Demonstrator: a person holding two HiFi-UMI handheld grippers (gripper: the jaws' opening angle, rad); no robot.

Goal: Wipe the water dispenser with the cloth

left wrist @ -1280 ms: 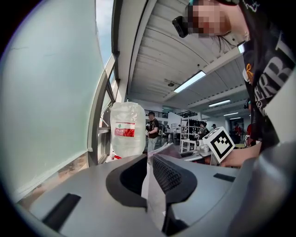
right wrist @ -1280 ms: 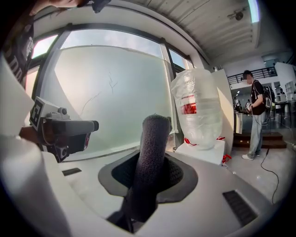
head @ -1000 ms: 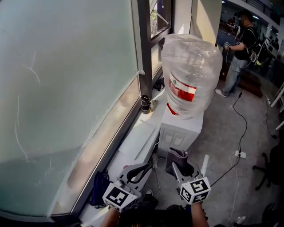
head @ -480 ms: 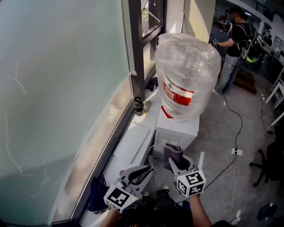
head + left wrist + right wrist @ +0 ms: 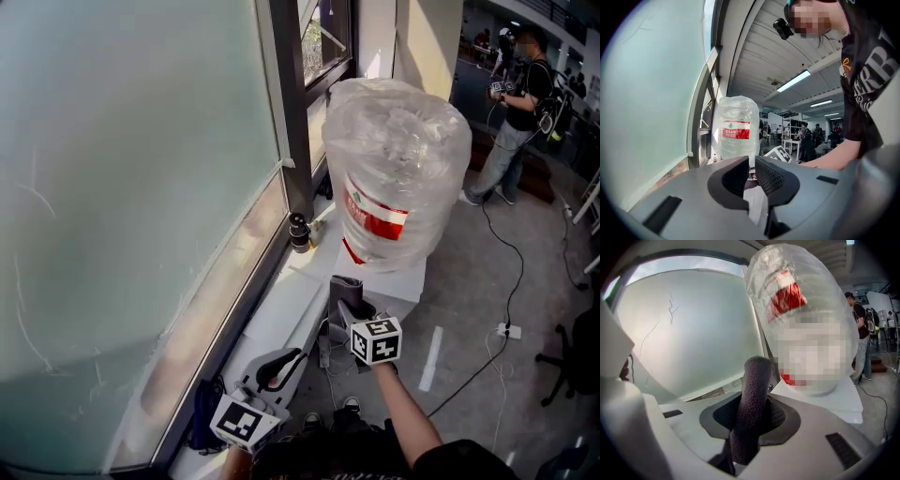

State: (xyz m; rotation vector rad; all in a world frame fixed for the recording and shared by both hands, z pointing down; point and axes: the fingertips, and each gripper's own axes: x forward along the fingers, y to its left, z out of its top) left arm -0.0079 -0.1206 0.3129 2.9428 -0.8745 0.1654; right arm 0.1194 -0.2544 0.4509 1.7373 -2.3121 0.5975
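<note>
Nearest, low by the window ledge [image 5: 281, 314], the left gripper [image 5: 284, 362] has its jaws drawn almost together with nothing between them. Ahead of it, the right gripper [image 5: 349, 307] is clamped on a rolled dark grey cloth [image 5: 344, 287], which stands up between its pads beside the near left edge of the white dispenser [image 5: 398, 277]; contact cannot be told. On the dispenser stands a plastic-wrapped bottle [image 5: 401, 173]. Far behind, a person [image 5: 521, 98] stands on the floor.
</note>
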